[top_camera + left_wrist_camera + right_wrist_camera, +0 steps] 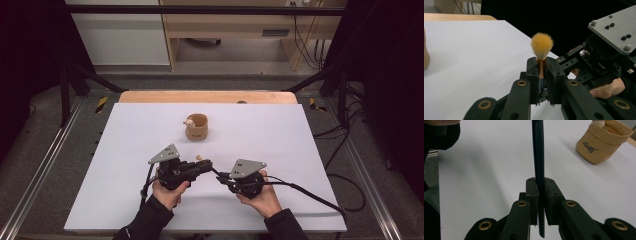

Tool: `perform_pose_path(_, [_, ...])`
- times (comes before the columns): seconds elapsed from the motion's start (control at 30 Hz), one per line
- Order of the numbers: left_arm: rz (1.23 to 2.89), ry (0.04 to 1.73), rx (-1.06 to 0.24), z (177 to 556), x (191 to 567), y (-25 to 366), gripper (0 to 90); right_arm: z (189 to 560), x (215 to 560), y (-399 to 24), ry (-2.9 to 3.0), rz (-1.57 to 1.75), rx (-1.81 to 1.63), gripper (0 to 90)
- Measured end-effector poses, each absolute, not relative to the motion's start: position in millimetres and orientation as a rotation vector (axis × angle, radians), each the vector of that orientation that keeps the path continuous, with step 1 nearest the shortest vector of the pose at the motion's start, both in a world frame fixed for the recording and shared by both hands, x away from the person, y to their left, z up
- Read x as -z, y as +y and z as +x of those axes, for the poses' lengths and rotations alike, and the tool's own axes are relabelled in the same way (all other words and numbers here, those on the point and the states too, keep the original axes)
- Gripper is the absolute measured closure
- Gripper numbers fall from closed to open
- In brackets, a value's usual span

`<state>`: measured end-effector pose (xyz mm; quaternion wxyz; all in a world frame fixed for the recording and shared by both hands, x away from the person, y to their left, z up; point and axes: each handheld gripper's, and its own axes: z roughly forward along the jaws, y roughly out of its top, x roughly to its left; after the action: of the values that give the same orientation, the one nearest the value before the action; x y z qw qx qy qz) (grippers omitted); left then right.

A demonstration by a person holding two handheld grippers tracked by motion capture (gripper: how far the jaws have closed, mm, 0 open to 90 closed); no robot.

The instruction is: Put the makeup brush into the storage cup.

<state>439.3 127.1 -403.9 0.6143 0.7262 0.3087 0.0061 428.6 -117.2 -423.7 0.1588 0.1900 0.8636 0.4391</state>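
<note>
White tabletop with tan fabric pouch mid-table; left gripper pinches orange-bristled makeup brush at its ferrule, right gripper clamps its dark slim handle

Even overhead light leaves the white tabletop bright while the surroundings fall dark. Shadows are soft and faint. The brush tip looks slightly blurred.

Desk: white top, wooden far edge.
On desk: 1 tan cloth pouch stood upright, near centre.
</note>
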Motion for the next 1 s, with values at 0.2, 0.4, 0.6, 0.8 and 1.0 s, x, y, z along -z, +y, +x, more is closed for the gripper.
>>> perform_pose_path(0.2, [1.674, 0.705, -0.012, 437.5, 402.8, 125.8, 83.2, 428.5, 424.0, -116.8, 2.47, 0.538, -1.255, 82.6])
perform_pose_path(0.4, [1.681, 0.7, -0.021, 436.8, 402.2, 125.9, 83.3, 428.6, 424.2, -116.7, 2.47, 0.538, -1.257, 82.3])
perform_pose_path(0.6, [1.686, 0.699, -0.043, 435.6, 400.5, 126.7, 83.4, 428.9, 424.0, -117.0, 2.465, 0.552, -1.26, 77.1])
perform_pose_path(0.8, [1.691, 0.712, -0.073, 436.2, 397.6, 131.5, 83.4, 428.8, 422.8, -117.9, 2.442, 0.58, -1.264, 63.0])
perform_pose_path(1.0, [1.706, 0.715, -0.1, 436.3, 395.5, 136.6, 83.4, 429.4, 419.7, -120.6, 2.415, 0.637, -1.268, 51.1])
